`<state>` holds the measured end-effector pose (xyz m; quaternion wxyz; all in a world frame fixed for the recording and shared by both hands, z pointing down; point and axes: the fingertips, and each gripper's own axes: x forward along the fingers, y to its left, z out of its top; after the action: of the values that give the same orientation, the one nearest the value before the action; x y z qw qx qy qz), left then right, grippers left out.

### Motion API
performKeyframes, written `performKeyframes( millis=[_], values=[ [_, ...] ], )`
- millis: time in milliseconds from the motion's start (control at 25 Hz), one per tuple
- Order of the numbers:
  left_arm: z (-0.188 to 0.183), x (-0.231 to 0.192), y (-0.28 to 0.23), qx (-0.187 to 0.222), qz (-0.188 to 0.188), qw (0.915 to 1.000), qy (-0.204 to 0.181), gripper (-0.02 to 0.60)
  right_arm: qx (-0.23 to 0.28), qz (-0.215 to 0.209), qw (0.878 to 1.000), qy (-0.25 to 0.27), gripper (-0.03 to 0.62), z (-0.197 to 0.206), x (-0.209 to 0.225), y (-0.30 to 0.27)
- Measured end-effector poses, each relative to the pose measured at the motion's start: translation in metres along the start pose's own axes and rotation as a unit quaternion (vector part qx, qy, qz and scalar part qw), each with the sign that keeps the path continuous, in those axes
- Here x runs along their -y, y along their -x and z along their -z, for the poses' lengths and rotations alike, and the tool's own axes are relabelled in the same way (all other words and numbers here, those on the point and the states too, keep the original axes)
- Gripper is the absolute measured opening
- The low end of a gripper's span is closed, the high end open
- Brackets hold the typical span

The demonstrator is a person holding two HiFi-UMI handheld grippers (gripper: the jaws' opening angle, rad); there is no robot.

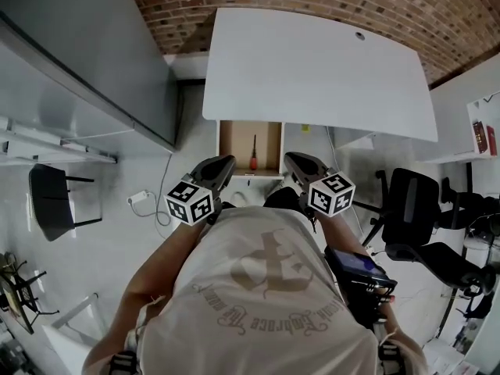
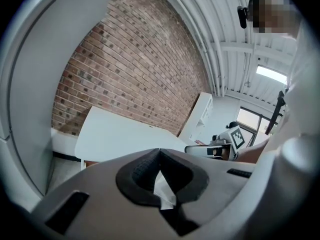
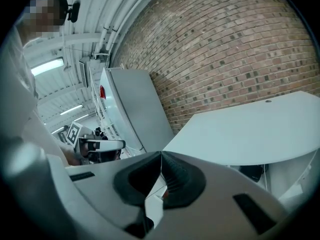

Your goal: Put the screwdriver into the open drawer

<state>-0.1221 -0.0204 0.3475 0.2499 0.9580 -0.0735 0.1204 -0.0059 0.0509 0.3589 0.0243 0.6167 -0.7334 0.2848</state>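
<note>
The screwdriver (image 1: 253, 153) already lies in the open drawer (image 1: 234, 145) under the white desk (image 1: 312, 69). The left gripper (image 1: 225, 165) and right gripper (image 1: 291, 161) hover near its front edge, the jaws of all 2 closed and empty. Bumping the drawer front could probably jolt the tool and set it rolling.
</note>
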Motion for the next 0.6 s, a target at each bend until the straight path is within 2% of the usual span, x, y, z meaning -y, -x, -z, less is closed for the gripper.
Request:
performKeyframes(
  millis=[360, 600],
  values=[
    [0.0025, 0.0022, -0.0012, -0.009, 0.006, 0.9999, -0.012, 0.020, -0.002, 0.003, 1.000, 0.007, 0.025, 0.0094, -0.0089, 0.0036],
    [0.0047, -0.0045, -0.0007, -0.007, -0.003, 1.0000, -0.005, 0.020, 0.002, 0.002, 1.000, 0.011, 0.025, 0.0064, -0.0107, -0.0002]
  ],
)
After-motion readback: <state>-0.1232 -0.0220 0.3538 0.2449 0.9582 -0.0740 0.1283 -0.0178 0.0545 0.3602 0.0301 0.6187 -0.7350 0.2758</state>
